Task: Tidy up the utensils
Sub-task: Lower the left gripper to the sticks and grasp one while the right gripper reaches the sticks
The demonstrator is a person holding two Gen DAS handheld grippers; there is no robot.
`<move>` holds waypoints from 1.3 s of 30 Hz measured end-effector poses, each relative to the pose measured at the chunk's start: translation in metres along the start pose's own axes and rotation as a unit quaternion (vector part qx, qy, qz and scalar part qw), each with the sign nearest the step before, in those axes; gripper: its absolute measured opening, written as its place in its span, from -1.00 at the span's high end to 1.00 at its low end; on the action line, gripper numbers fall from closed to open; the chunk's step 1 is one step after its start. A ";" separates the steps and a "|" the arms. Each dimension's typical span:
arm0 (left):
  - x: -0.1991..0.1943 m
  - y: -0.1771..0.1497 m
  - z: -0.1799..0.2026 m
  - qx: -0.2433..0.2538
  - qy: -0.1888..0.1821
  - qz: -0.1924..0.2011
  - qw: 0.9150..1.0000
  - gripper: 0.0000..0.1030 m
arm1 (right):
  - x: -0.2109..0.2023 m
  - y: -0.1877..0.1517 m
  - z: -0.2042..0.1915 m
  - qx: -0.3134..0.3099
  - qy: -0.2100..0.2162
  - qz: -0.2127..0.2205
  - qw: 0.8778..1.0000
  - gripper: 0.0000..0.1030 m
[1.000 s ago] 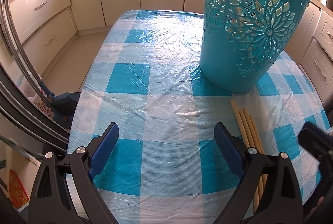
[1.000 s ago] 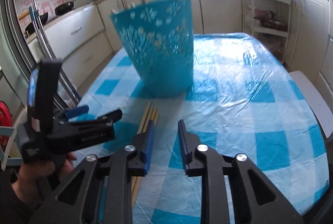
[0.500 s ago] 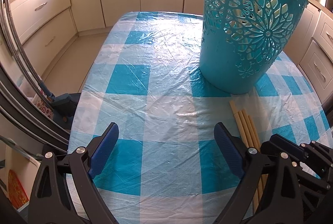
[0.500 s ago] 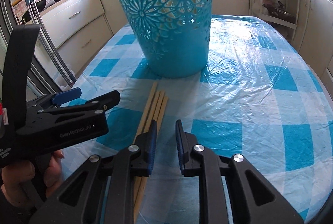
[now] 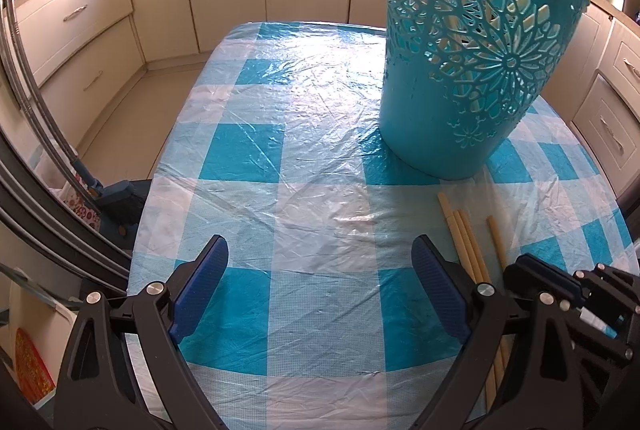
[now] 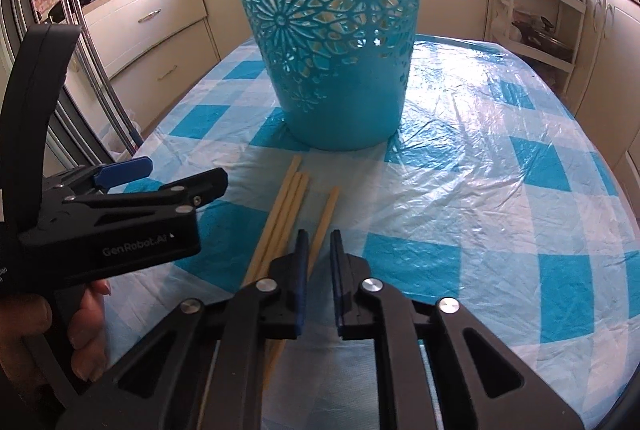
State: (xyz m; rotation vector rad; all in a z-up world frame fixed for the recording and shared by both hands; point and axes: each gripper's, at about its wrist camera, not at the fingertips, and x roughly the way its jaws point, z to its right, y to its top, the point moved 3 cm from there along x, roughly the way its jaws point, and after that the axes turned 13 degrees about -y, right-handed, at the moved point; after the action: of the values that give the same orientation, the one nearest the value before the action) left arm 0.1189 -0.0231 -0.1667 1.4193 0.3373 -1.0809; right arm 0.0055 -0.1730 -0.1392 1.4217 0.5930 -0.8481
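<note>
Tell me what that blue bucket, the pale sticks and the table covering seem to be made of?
The bucket looks like moulded plastic, matte teal, with flower cut-outs punched through its wall. The sticks look like bamboo or light wood: pale tan, dull, round; too small to be sure. The table covering looks like thin plastic film over check cloth: it is glossy and finely wrinkled.

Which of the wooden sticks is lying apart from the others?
The stick on the right, the one running between the right gripper fingers. The other three sticks lie pressed together side by side to its left, in front of the blue basket.
</note>
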 end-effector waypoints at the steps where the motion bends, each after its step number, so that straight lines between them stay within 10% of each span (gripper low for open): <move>1: -0.001 0.000 0.002 0.005 -0.002 0.002 1.000 -0.73 | 0.000 0.000 0.005 0.000 -0.004 0.000 1.000 0.83; 10: 0.008 -0.008 0.044 0.076 -0.019 -0.038 0.996 -0.73 | 0.003 -0.005 0.054 0.046 -0.009 -0.003 0.999 0.84; 39: 0.016 -0.006 0.048 0.032 -0.009 -0.056 0.998 -0.73 | 0.006 0.000 0.066 0.066 0.019 -0.029 0.997 0.84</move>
State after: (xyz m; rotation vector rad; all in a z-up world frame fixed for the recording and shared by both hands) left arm 0.1030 -0.0710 -0.1730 1.4616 0.3757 -1.2034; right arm -0.0001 -0.2395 -0.1380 1.5494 0.6191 -0.9219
